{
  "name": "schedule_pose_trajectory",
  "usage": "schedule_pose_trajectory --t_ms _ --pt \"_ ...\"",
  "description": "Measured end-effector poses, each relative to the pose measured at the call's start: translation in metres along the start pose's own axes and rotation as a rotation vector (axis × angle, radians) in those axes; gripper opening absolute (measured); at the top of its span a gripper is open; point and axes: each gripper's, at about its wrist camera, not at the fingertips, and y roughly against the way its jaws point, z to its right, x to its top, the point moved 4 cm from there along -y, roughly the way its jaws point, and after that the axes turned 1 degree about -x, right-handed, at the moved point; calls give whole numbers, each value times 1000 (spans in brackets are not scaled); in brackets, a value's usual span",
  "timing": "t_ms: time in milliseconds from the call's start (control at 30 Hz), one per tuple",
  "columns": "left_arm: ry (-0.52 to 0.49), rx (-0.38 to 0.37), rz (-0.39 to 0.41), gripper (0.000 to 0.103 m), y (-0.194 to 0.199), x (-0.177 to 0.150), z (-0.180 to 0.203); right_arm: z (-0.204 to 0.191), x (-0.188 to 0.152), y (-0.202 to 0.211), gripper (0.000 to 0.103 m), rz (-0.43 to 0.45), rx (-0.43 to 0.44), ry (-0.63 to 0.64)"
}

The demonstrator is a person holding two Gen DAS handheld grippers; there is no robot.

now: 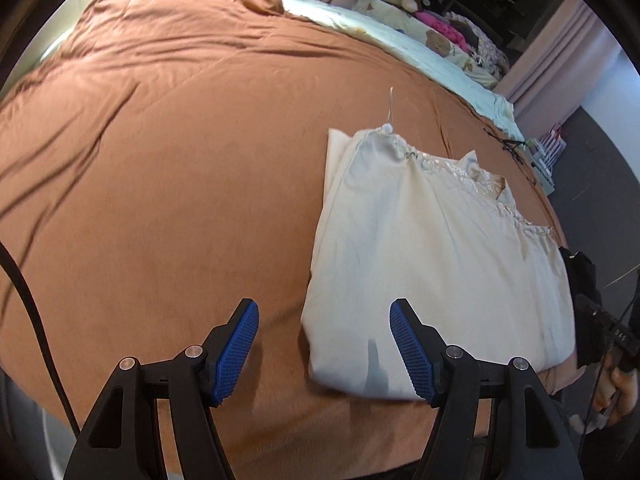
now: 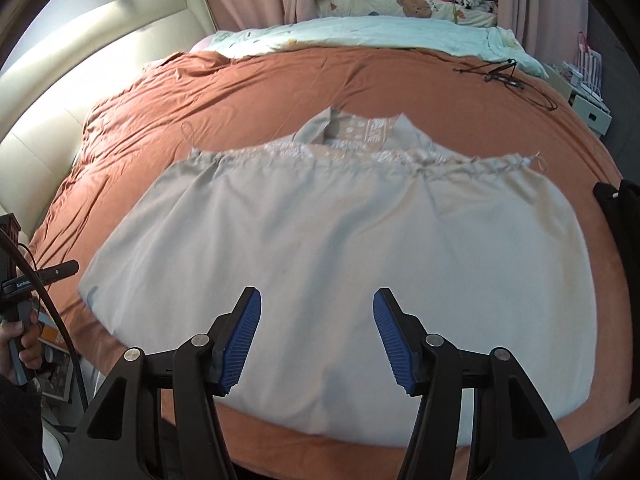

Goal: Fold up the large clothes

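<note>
The cream garment point(image 2: 332, 248) lies flat on the bed's rust-brown cover point(image 1: 160, 200), already folded into a broad block, and everything here is placed from it. Its gathered, lace-trimmed edge faces the far side of the bed, toward the pale green quilt point(image 2: 360, 36); its plain folded edge faces the person. Its long axis runs across the right wrist view, side to side.

The right hand-held gripper point(image 2: 318, 334) hangs directly above the garment's near edge, roughly at its middle, tilted steeply down, jaws apart with nothing between the blue pads. It looks the nearer of the two.

The left hand-held gripper point(image 1: 324, 346) hangs over the garment's left near corner, one pad over the cloth and the other over bare cover; it too is parted and empty, pitched downward.

A black cable point(image 2: 504, 72) lies well beyond the garment's far right corner.

I judge the next fold would likely need each hand at one end of the near edge.
</note>
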Motion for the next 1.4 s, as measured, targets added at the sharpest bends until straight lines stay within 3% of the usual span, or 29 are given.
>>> schedule_pose_trajectory --t_ms 33,100,200,433,667,733,800,1000,1400 --pt "14 -13 -5 70 -1 -3 -2 -2 -4 -2 55 -8 3 -2" --pt "49 -44 -19 70 -5 -11 -8 -6 -11 -8 40 -33 9 -7" --pt "86 -74 -53 70 -11 -19 -14 -9 -23 -17 29 -71 32 -28" --pt "150 -182 -156 70 -32 -31 -14 -17 -44 -40 20 -143 43 -36" --pt "217 -246 -176 70 -47 -25 -19 -17 -51 -70 14 -174 -1 -32" --pt "225 -254 -170 69 -48 -21 -18 -17 -47 -75 14 -168 -5 -30" --pt "232 -242 -163 51 -49 -19 -18 -14 -37 -83 14 -163 -18 -34" --pt "254 -213 -135 35 -45 -19 -22 -9 -12 -113 14 -154 -64 -36" --pt "302 -173 -121 33 -44 -20 -23 11 63 -186 14 -127 -75 -44"
